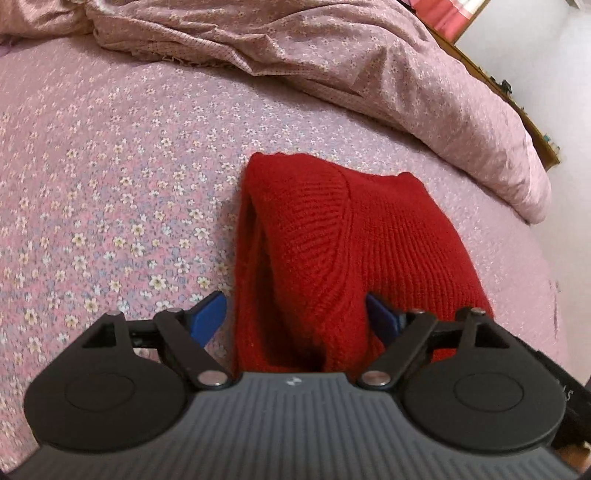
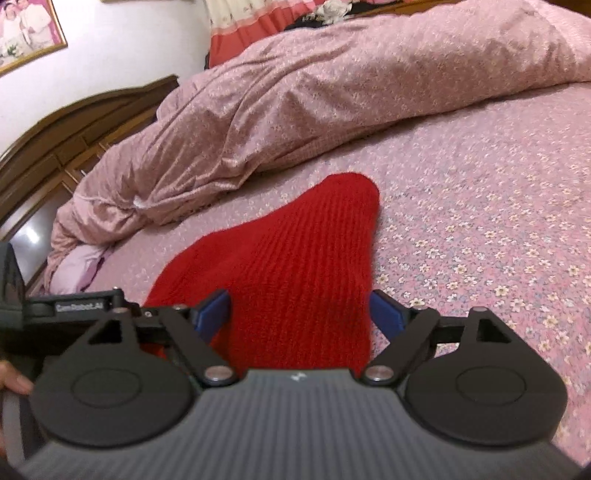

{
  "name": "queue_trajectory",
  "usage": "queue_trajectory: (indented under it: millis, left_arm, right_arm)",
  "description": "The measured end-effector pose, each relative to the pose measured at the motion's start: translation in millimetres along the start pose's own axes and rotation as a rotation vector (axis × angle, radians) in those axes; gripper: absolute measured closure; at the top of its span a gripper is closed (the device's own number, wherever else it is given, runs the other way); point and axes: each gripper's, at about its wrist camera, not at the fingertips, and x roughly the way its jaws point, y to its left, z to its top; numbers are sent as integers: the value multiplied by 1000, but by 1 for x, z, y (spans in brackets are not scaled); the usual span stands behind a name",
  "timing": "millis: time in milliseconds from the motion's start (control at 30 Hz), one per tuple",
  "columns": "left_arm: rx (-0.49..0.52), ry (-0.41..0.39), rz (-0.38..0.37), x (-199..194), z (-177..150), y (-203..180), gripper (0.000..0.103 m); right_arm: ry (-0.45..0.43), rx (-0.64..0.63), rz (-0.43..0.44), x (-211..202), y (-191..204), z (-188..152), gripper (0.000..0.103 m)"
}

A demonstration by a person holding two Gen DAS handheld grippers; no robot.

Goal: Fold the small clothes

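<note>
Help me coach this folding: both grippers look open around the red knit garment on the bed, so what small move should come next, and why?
Probably draw both grippers straight back. The left gripper and right gripper stand open, blue pads off the red ribbed knit garment, which lies folded on the pink floral bedsheet. Backing away low should clear it without dragging the fold apart.

1. Knit garment lies folded on the bed, near edge.
2. Left tongs straddle its near left part; right tongs straddle its near right part.
3. Bunched duvet lies on the bed beyond the garment, along the far side.
4. Headboard stands far left in the right wrist view, behind the duvet.
5. Framed picture hangs on the wall above the headboard.
</note>
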Motion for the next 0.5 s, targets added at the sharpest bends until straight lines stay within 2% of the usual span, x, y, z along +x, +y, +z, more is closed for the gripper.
queue_trajectory:
  millis: [100,233,400,500]
  left_arm:
    - [11,10,-2,6,3,1,15]
    - [-8,29,-24,15,8,6,12]
    - [-53,46,-76,25,8,17,9]
    - [-82,46,-112,33,8,24,8]
  right_arm:
    - [35,48,24,12,-6,1,10]
    - [52,57,33,22,-8,3,8]
    - [87,80,43,36,-10,3,0]
    - [108,115,56,44,-14,3,0]
